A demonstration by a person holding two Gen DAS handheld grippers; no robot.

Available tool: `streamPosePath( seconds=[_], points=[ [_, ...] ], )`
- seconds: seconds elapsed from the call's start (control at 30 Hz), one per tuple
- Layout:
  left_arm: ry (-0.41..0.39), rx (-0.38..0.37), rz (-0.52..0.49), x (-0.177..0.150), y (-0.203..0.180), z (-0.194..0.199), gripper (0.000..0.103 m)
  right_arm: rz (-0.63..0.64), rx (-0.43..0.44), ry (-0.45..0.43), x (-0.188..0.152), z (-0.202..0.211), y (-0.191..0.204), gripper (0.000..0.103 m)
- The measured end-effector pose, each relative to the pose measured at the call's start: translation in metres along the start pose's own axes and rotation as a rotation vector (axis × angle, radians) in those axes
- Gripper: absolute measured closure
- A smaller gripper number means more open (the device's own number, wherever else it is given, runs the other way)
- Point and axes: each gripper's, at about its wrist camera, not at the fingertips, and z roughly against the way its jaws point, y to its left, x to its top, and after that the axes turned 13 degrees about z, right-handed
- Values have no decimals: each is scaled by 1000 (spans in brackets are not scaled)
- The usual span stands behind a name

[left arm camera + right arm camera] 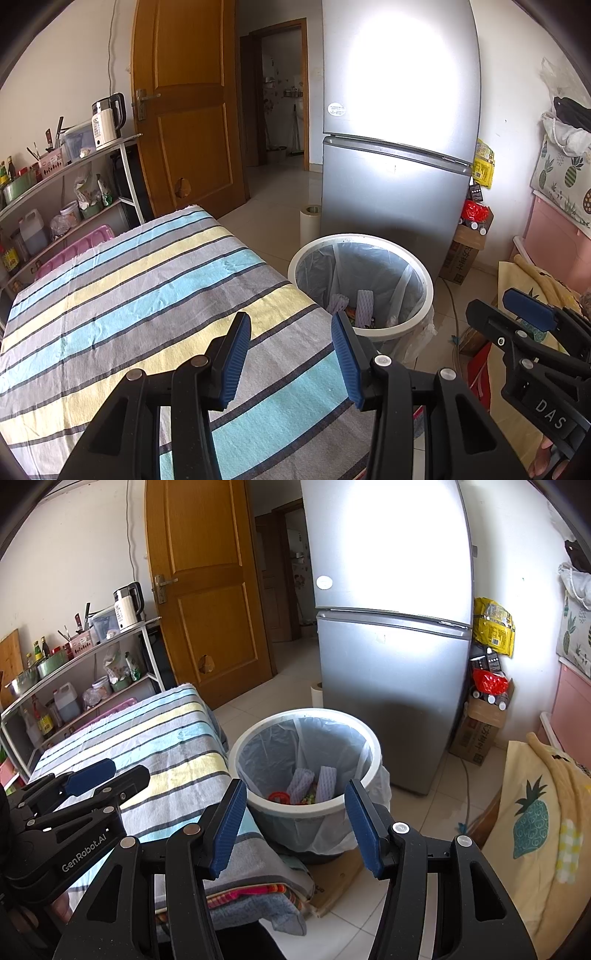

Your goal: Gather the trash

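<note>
Far left of the left gripper (291, 356): a 2-tier shelf (55, 173) against the wall, crowded with bottles, bowls and a white kettle (107, 123). Directly beneath and ahead of that gripper: a table under a striped cloth (129, 295) in blue, yellow and grey bands. Jaws of the left gripper spread wide, nothing between the blue pads (236, 365), poised above the cloth's near corner. Just ahead and slightly right of it: the trash bin (424, 288), white-rimmed, lined with a clear bag, standing on the tiled floor just beside the table's edge. Inside the bin, near the bottom: 2 pale purple foam sleeves (314, 782), a red round piece (279, 796) and some green scraps. Behind the bin: a tall silver fridge (399, 147), glare washing out the upper door; left of the fridge, an open wooden door (184, 110). Right gripper (295, 829) also spread wide and empty, hovering above the bin's near rim, bin framed between its 2 fingers (231, 827). Right of the fridge: a cardboard box (476, 734) with red and yellow bags stacked above. Far right of the right gripper: a yellow cloth with a pineapple print (532, 819).
</note>
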Motion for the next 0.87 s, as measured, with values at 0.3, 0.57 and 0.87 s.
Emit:
streamPosePath(
  seconds=[0.3,0.57,0.87],
  points=[
    [-1,0,1,0,0,1,58,0,2,-1,0,0,0,47],
    [3,-6,3,-1,0,0,58,1,4,-1,1,0,0,47],
    [10,-11,8,-2,0,-2,58,3,5,1,1,0,1,47]
  ],
)
